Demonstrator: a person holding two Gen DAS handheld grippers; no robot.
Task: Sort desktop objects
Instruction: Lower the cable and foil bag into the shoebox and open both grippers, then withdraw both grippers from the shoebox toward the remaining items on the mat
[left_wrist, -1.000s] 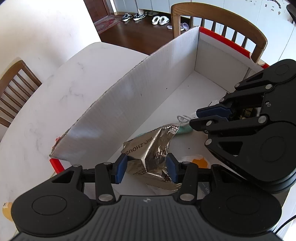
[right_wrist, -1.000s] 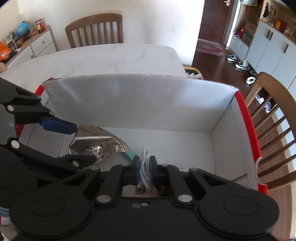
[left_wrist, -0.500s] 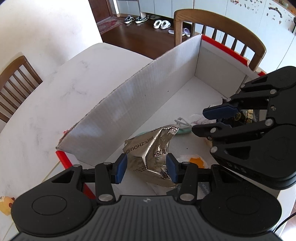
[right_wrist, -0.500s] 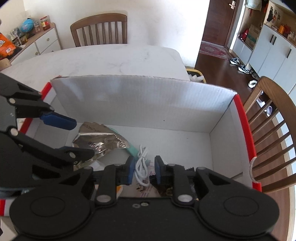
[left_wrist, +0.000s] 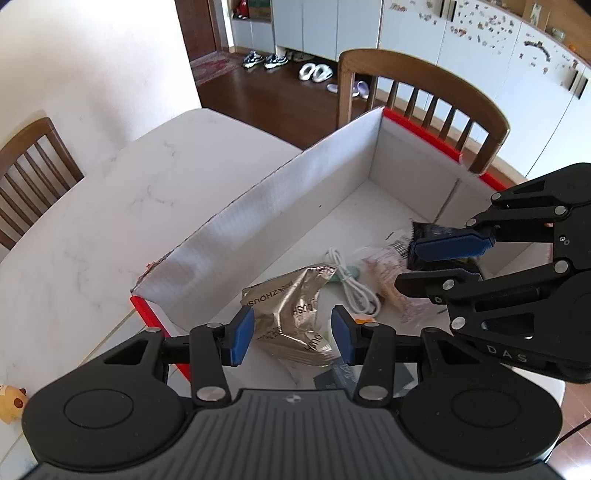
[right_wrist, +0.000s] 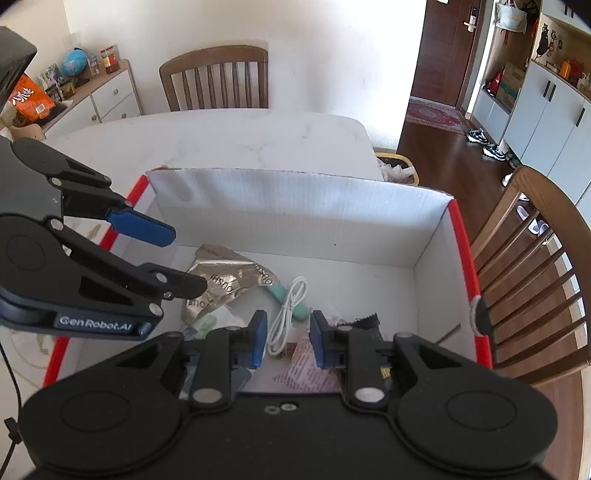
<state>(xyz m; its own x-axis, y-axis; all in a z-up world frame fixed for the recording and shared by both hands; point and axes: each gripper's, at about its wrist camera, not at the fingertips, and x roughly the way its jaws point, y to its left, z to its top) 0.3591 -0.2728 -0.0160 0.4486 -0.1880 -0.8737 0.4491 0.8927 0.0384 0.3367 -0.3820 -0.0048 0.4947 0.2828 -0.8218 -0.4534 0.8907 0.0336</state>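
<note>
The white marbled table (right_wrist: 236, 136) carries a large open cardboard box (right_wrist: 295, 210) with white inner walls and red outer edges; bare tabletop lies beyond the box's far wall and on its left side. 1 wooden chair (right_wrist: 535, 266) stands close against the box's right red rim, another (right_wrist: 216, 79) at the table's far edge. Inside, the right half of the box floor (right_wrist: 369, 291) is open, while the contents crowd the near left part. The largest item there is a crumpled silver foil packet (left_wrist: 291, 314), lying flat on the floor near the left end wall. Just beside it a white cable (right_wrist: 290, 310) lies loosely coiled, crossing a small teal object (right_wrist: 280, 293). A black wrapper (right_wrist: 364, 325) and printed packets lie next to these at the near side. The left tongs (left_wrist: 293, 334) hang over the foil packet, blue pads apart on either side of it and not pressing it, gripping nothing. The right tongs (right_wrist: 286, 338) sit above the cable, jaws parted a little, cable lying free below and unheld. A small yellow figure (left_wrist: 11, 400) sits on the table at the near left edge.
</note>
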